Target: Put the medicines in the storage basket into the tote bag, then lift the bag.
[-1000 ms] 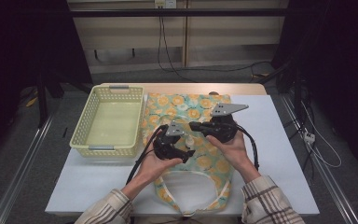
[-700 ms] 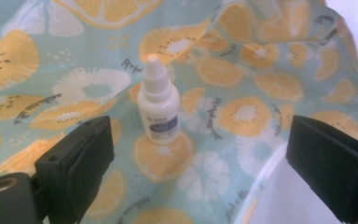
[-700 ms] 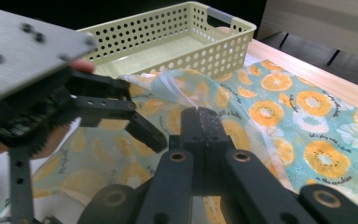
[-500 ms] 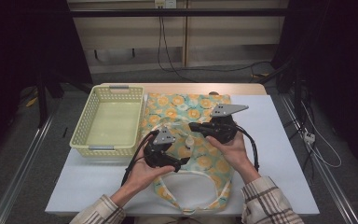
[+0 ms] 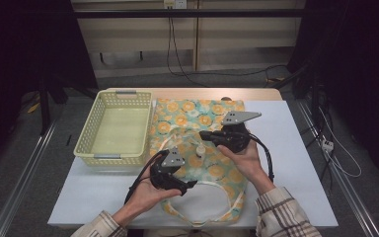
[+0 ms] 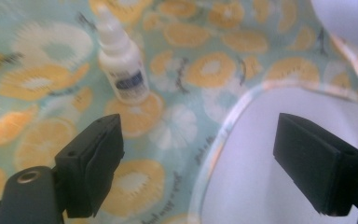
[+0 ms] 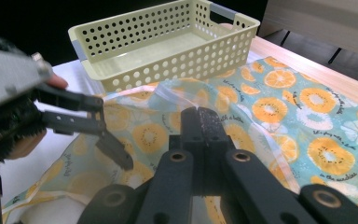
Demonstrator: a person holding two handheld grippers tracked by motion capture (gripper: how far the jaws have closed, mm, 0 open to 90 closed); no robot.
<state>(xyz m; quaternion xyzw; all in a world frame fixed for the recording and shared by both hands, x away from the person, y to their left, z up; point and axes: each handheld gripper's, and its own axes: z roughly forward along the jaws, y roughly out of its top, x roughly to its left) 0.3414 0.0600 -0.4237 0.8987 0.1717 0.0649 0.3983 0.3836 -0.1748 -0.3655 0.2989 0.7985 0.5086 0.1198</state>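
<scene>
A cloth bag [image 5: 197,111] printed with orange slices lies spread on the white table. On it, near the middle, rests a small white bottle [image 5: 200,148]. My right gripper [image 5: 203,134] points left just above the bottle, its jaws shut on a raised fold of the bag's edge [image 7: 172,93]. Nearer the person, my left gripper [image 5: 185,181] stands open over the bag's front part. The left gripper view shows the bottle [image 6: 122,70] lying beyond the wide-open jaws, with nothing between them. A pale handle strap [image 6: 223,135] curves below.
A pale yellow perforated basket [image 5: 86,148] stands to the left of the bag, with nothing seen inside. The bag's handle loop [image 5: 227,197] lies toward the front table edge. Bare white table [image 5: 296,163] stretches to the right of the bag.
My left gripper has drawn back from the bag's middle toward the person and a little left. The right gripper has stayed in place, still shut.
</scene>
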